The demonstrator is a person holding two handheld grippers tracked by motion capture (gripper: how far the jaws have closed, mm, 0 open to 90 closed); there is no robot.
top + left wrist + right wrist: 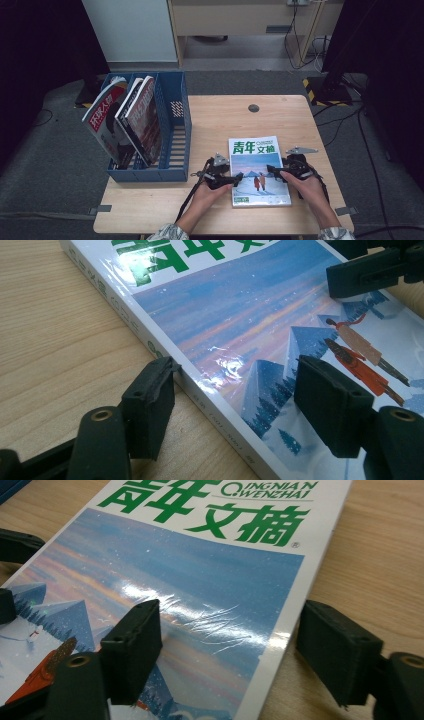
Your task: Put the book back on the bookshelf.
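A magazine (259, 170) with green title characters and a snowy cover picture lies flat on the wooden table (220, 120), near its front edge. My left gripper (236, 177) is at the magazine's left side, open. In the left gripper view (235, 385) one jaw touches the spine (210, 405) from the table and the other hovers over the cover (240, 325). My right gripper (272, 171) is at the right side, open. In the right gripper view (230, 630) its jaws straddle the magazine's (200, 580) free edge, one over the cover, one over bare wood.
A blue file rack (175, 135) stands at the table's left, holding a few upright magazines (125, 120) in its left slots. A round cable hole (253, 108) sits at the table's back. Bare wood lies behind the flat magazine.
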